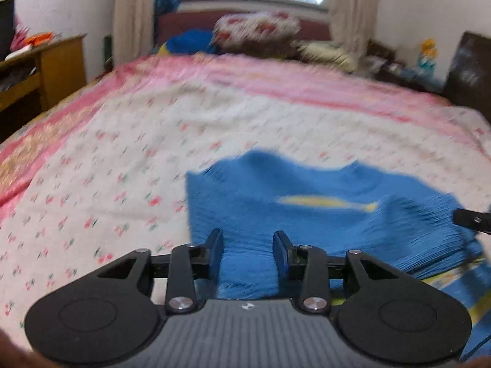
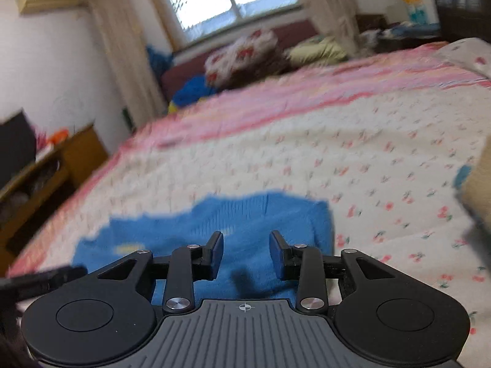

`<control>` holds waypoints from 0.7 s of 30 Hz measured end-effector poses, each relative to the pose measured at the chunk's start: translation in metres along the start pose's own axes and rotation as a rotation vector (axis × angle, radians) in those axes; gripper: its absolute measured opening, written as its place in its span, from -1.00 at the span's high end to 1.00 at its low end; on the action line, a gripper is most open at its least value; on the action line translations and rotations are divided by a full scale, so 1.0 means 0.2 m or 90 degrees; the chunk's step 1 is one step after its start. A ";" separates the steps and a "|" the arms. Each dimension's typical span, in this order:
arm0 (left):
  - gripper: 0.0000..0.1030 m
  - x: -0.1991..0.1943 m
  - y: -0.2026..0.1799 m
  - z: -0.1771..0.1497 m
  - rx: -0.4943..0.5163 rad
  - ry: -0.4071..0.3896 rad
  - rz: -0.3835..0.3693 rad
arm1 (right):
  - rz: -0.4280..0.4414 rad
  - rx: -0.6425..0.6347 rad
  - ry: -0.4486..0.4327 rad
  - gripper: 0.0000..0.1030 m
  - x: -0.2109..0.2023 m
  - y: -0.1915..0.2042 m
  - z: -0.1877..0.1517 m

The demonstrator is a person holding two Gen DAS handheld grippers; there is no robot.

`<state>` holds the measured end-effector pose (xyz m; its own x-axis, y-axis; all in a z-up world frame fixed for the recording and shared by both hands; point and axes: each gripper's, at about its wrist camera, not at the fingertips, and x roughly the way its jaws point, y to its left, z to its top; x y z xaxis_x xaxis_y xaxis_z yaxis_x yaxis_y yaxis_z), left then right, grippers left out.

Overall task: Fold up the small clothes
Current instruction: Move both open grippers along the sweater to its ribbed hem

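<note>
Open left tongs [image 1: 248, 240], blue sweater [image 1: 307, 214], bed [image 1: 122, 153]

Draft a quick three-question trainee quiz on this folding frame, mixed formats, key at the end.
1. True or false: the blue knitted garment with a yellow stripe lies on the white bedspread with small red flowers.
2. Multiple choice: what is between the fingers of the left gripper? A) an orange packet B) blue knit fabric seen in the gap, jaws apart C) a pillow
3. Fill in: the jaws of the right gripper stand ____ above the garment.

Key: 1 true; 2 B; 3 apart, nothing pinched.
</note>
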<state>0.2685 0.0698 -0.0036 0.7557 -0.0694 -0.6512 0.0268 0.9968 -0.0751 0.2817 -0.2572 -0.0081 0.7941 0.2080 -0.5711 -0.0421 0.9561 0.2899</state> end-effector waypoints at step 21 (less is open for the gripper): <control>0.12 0.09 -0.12 0.26 0.049 -0.047 -0.011 | 0.021 -0.008 -0.019 0.40 -0.01 -0.04 -0.02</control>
<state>0.3150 0.0466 0.0264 0.8004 -0.0859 -0.5933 0.0875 0.9958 -0.0262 0.2778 -0.2649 -0.0113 0.8096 0.2336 -0.5385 -0.0763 0.9515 0.2981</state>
